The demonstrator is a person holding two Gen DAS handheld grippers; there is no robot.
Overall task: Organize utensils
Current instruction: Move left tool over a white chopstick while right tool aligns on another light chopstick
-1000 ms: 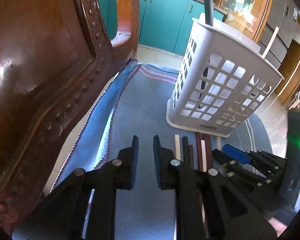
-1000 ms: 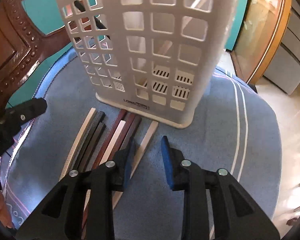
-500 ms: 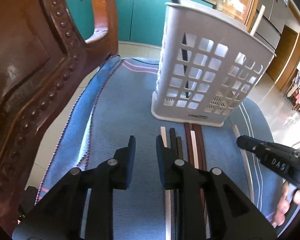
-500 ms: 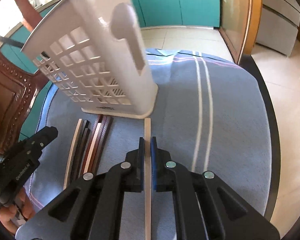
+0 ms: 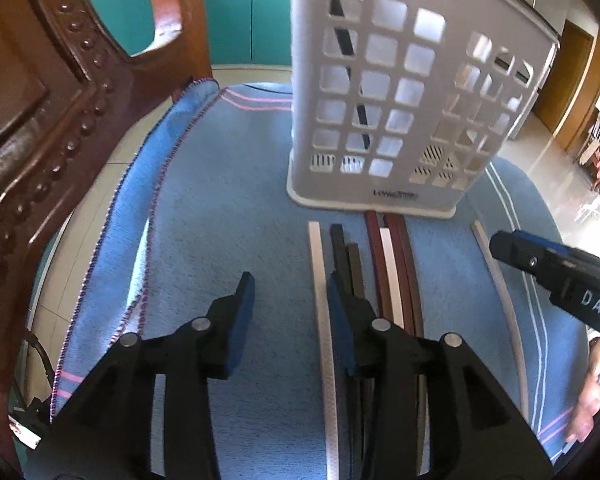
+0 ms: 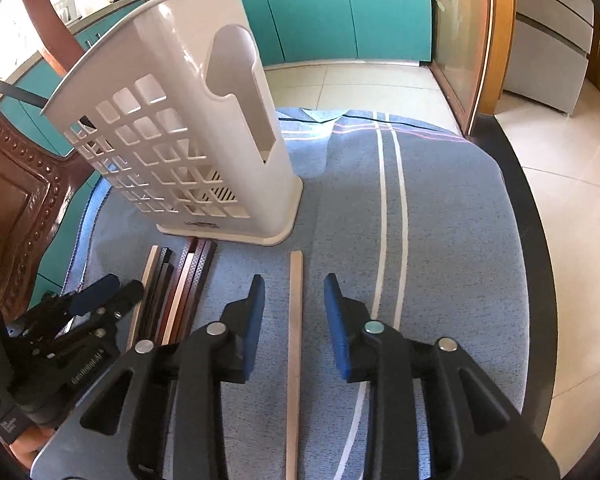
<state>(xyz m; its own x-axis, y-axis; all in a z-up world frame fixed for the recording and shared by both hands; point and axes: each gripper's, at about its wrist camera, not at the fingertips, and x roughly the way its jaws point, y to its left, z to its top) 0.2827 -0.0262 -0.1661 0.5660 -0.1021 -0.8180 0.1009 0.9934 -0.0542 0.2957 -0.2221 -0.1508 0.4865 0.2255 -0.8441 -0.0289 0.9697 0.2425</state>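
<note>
A white slotted utensil basket [image 5: 380,100] [image 6: 180,140] stands upright on the blue cloth, with a dark utensil [image 5: 356,92] inside it. In front of it lie several chopsticks side by side [image 5: 380,268] [image 6: 180,280]: white, black, dark red and brown. My left gripper [image 5: 290,312] [image 6: 100,292] hovers low with its jaws opening; the outermost white chopstick [image 5: 318,272] runs between them, close to the right finger, untouched. A lone beige chopstick [image 6: 295,320] [image 5: 500,288] lies apart to the right. My right gripper [image 6: 296,312] [image 5: 540,256] straddles it with jaws opening, pads clear of it.
A carved dark wooden chair [image 5: 40,120] [image 6: 16,200] rises at the left edge of the table. The blue cloth [image 5: 228,200] covers a round table with a dark rim [image 6: 516,200]. Teal cabinets [image 6: 320,8] and tiled floor lie beyond. A person's hand [image 5: 588,400] shows at the right.
The right gripper, shut on the beige chopstick half a second ago, has opened and the stick rests on the cloth. The left gripper has widened and shifted right over the white chopstick.
</note>
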